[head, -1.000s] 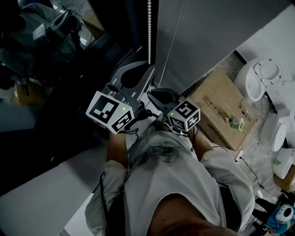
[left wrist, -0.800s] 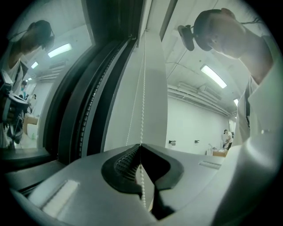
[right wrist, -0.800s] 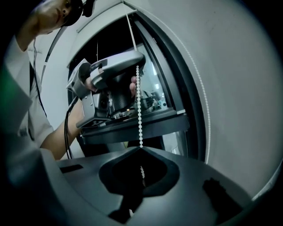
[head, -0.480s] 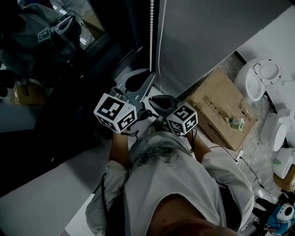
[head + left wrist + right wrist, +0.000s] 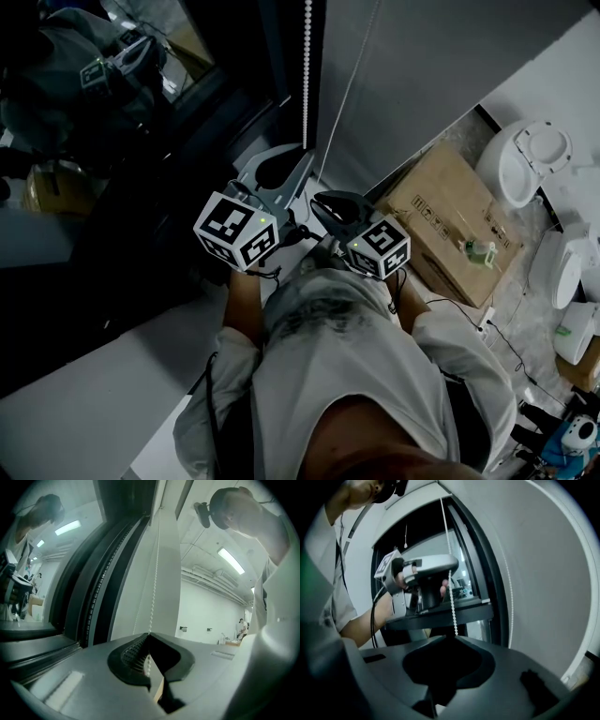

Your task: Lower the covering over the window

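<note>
Bead chain (image 5: 307, 75) clamped, left tongs (image 5: 149, 634) above right tongs (image 5: 454, 638).

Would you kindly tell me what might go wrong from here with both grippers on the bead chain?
The left gripper and right gripper pinch the thin bead chain only at their jaw tips, so it may slip out under a pull. The chain's free strand hangs close beside and could snag on a gripper, stalling the roller blind.

Bead chain (image 5: 307, 66) hung btwn window (image 5: 141, 122) at left & roller blind (image 5: 431, 56) at right. Left gripper (image 5: 303, 150) sat on chain, right gripper (image 5: 319, 199) just below it. Cardboard box (image 5: 450, 220) lay to right, under blind; toilets (image 5: 525, 159) further right.
</note>
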The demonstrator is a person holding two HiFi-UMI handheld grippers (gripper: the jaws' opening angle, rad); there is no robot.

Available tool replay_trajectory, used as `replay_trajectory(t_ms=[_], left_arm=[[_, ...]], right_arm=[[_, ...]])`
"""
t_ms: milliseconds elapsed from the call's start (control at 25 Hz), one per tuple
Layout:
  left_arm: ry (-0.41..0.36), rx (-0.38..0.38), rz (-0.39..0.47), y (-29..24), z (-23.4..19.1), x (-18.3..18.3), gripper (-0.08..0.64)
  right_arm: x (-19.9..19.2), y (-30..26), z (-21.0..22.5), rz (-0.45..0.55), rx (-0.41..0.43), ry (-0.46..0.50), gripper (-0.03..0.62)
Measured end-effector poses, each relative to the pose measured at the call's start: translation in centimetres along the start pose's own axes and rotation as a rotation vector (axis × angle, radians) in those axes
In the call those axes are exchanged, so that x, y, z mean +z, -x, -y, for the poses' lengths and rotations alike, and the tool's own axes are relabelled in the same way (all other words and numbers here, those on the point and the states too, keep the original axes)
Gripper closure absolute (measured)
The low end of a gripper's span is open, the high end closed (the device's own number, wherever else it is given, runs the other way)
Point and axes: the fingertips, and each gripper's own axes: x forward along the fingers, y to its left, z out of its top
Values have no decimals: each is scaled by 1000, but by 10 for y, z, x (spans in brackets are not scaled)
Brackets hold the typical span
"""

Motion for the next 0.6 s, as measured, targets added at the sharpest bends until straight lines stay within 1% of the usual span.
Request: replay_trajectory(t_ms=[80,120,240,360,600], left_arm=[[-1,-1,0,0,1,0,545],[-2,-2,-1,-1,1,0,545],[-3,-8,-1,0,4,0,545],[5,-15,3,-1,6,0,545],[10,-26,11,-1,12,-1,545]], right_arm=[[25,10,1,63,1,17,506],[40,17,1,99,-1,27,494],[89,35,1,214,-4,65,494],[138,46,0,296,4,120,494],[211,55,-6,444,31,194,494]])
